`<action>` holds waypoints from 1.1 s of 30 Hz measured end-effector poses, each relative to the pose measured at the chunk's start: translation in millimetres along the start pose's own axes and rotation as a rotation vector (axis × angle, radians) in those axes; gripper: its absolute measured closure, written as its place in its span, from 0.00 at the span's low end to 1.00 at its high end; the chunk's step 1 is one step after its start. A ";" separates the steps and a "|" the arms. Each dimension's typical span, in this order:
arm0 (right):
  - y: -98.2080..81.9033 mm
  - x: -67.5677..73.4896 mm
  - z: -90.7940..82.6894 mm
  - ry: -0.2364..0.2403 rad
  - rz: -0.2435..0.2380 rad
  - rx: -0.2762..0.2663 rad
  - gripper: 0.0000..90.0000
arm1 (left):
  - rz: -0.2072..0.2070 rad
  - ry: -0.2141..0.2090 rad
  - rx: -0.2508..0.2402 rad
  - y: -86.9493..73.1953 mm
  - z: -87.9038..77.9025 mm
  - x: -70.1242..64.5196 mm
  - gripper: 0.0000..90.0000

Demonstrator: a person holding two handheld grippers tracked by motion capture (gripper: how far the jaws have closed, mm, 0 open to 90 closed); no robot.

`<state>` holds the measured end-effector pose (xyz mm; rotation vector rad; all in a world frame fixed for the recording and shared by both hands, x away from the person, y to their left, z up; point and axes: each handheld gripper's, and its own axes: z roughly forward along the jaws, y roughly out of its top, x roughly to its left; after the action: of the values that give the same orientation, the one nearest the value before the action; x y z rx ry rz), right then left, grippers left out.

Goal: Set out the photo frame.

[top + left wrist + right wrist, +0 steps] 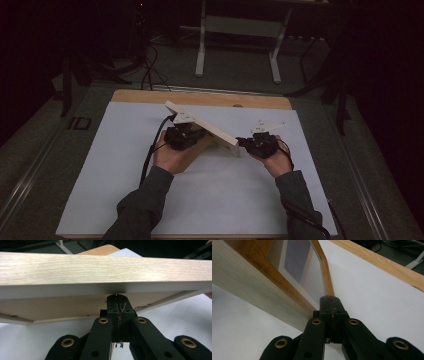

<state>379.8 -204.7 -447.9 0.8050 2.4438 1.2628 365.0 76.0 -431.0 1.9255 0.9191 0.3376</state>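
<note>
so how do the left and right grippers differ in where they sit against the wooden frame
The left gripper sits under the raised part of the wooden frame, near its middle, while the right gripper meets the frame's low end near the white table. In its own view the left gripper's tips touch the frame's pale underside; the right gripper's tips meet its brown rim beside the glass. Both have their jaws shut.

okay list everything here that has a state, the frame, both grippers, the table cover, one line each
picture frame: tilted, raised on edge above the table, a gripper at each side
left gripper: shut, tips against the frame's underside
right gripper: shut, tips at the frame's corner
white table cover: lying flat
</note>
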 end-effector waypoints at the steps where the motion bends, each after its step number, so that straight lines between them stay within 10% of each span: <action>1: 0.0 0.0 -0.1 0.001 -0.001 0.001 1.00 | -0.001 0.001 0.003 -0.1 0.8 -0.1 1.00; 33: 2.2 15.5 4.2 0.062 -0.040 0.005 1.00 | 0.003 -0.015 0.045 -2.5 15.1 -4.8 1.00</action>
<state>370.1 -191.8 -448.4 0.7256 2.4989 1.2866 369.2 63.7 -440.3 1.9681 0.9209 0.3070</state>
